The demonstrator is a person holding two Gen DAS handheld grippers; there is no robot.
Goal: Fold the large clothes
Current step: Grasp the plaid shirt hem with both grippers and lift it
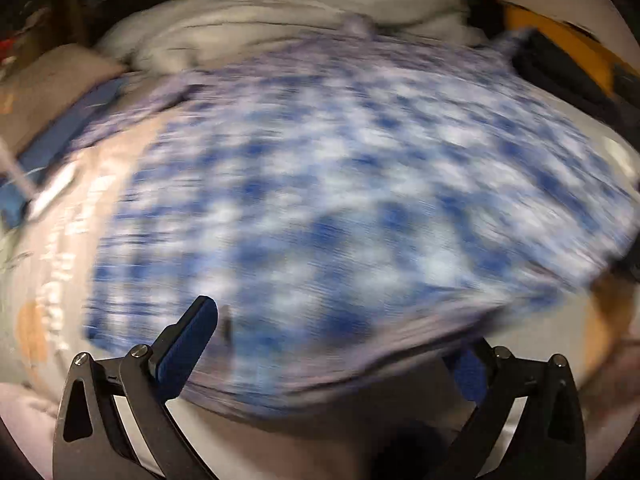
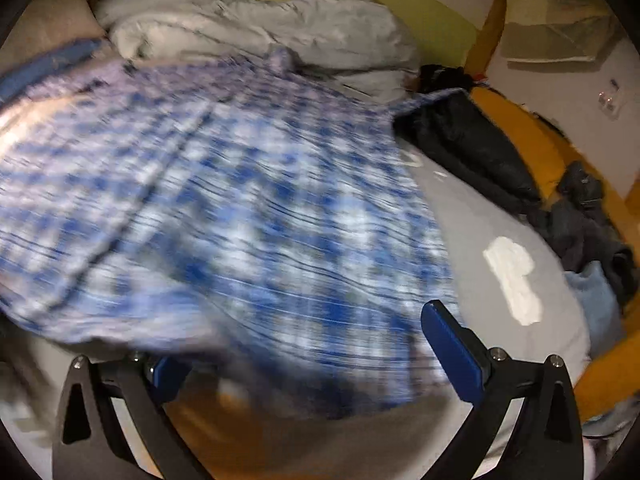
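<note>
Blue-and-white checked shirt [image 1: 320, 200], blurred, spread across bed [image 2: 500, 216]

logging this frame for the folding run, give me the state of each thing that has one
blue checked shirt: spread over the bed, motion-blurred, near hem draped across both sets of jaws
left gripper: jaws open wide, hem lying over them
right gripper: jaws open wide, left finger under cloth
grey duvet: bunched behind the shirt
dark clothes: heaped, unfolded, right of the shirt
</note>
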